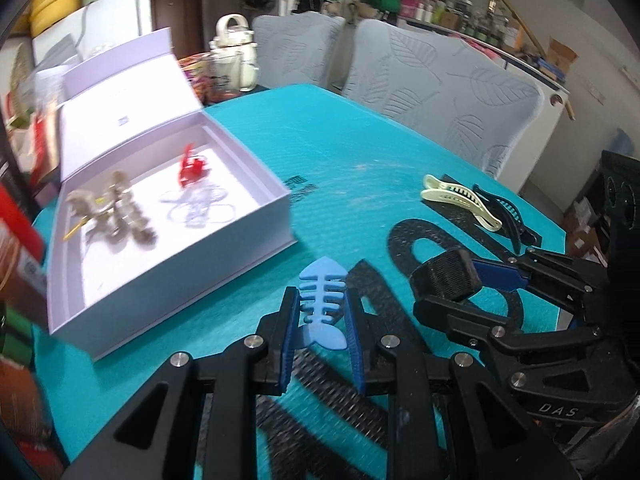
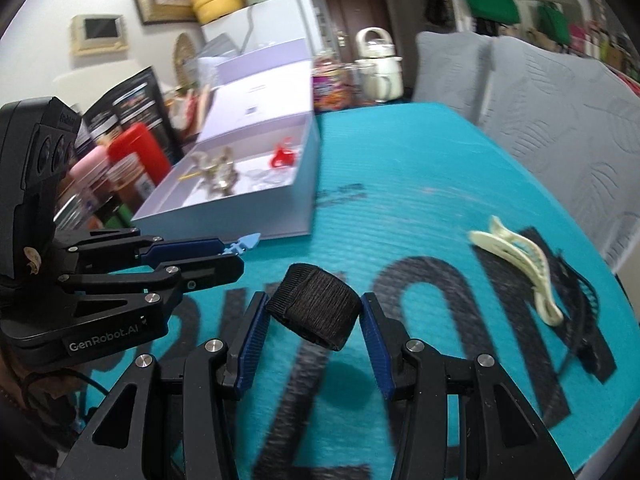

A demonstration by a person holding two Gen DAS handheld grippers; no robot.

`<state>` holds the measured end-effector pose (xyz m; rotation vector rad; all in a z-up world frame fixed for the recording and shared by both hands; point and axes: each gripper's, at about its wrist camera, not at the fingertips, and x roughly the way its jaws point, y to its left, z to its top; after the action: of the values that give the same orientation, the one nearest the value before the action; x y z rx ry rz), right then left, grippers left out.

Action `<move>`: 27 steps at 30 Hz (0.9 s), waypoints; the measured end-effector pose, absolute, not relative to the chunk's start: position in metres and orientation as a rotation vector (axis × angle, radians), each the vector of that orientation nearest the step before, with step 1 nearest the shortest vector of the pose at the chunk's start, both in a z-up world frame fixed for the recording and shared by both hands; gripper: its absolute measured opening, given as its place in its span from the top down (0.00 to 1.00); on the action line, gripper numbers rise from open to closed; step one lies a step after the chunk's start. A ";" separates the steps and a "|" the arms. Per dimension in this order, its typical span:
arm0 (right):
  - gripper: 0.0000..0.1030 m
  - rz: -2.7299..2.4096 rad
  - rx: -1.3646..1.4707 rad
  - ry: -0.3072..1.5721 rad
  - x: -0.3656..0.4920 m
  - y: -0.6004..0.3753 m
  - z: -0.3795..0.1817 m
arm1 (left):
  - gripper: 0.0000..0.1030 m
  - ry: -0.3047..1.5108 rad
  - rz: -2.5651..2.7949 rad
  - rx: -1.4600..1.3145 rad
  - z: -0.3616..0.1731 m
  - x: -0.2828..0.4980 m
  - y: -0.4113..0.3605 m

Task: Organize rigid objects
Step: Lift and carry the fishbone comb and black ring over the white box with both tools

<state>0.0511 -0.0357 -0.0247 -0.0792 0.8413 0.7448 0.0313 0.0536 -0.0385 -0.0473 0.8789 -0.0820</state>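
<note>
My left gripper (image 1: 322, 320) is shut on a light blue fishbone-shaped piece (image 1: 323, 300), held above the teal mat; the same gripper (image 2: 240, 250) shows at the left of the right wrist view. My right gripper (image 2: 314, 314) is shut on a black ribbed roll (image 2: 316, 306), also seen beside the left gripper as the black roll (image 1: 446, 274). An open lavender box (image 1: 256, 216) lies at the left, with a red clip (image 1: 191, 168), clear rings and beige pieces inside. A cream hair claw (image 1: 460, 200) and a black hair claw (image 1: 504, 210) lie on the mat at the right.
The teal mat (image 1: 352, 152) with large black letters covers the table. Two grey leaf-patterned chair backs (image 1: 432, 92) stand behind it. Bottles and packets (image 2: 120, 168) crowd the left edge next to the box. A cream kettle (image 1: 236, 52) and a jar stand beyond the box.
</note>
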 end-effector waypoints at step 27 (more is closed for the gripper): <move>0.56 0.978 -0.195 0.851 0.028 0.051 -0.021 | 0.78 0.824 0.082 -0.151 -0.029 -0.018 0.127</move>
<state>0.0281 0.0514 -0.0212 -0.1950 0.8514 0.9781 -0.0184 0.1272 -0.0291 -0.1514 0.8235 0.0821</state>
